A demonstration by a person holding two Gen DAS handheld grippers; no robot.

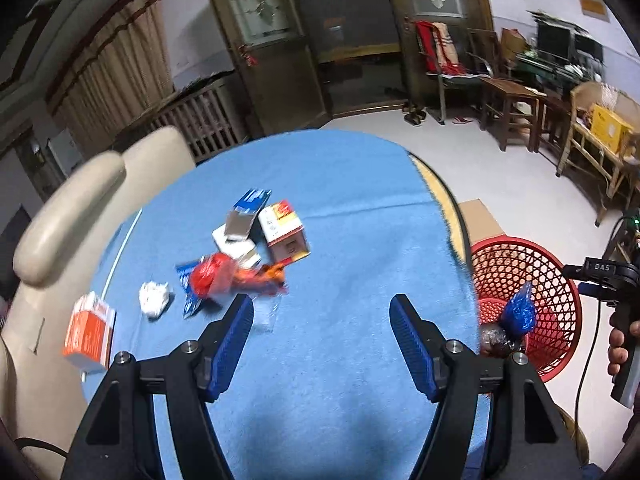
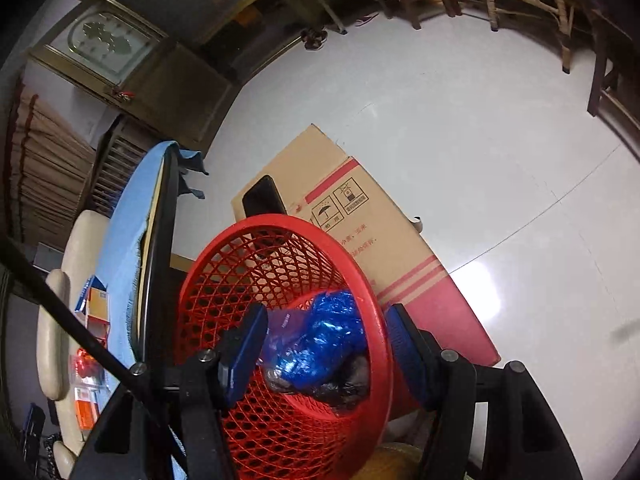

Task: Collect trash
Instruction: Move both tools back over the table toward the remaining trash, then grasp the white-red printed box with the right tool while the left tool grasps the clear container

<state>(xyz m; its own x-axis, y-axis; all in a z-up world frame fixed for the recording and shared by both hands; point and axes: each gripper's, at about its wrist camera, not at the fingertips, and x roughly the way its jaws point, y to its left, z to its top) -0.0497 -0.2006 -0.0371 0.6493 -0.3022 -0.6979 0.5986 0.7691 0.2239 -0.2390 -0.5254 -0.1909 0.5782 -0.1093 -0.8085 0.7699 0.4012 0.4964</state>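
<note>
"DAS" on the right tool's (image 1: 612, 276) handle; umbrella handling symbol on the cardboard box (image 2: 360, 216)

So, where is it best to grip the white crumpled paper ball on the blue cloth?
Grip the white paper ball across its middle, probably coming straight down with the open left gripper. It is a compact lump lying apart from the wrappers, so any side pinches alike.

Boxes and red wrapper (image 1: 212, 279) scattered on blue cloth; blue bag (image 2: 320, 340) inside red mesh basket (image 2: 224, 272).
</note>
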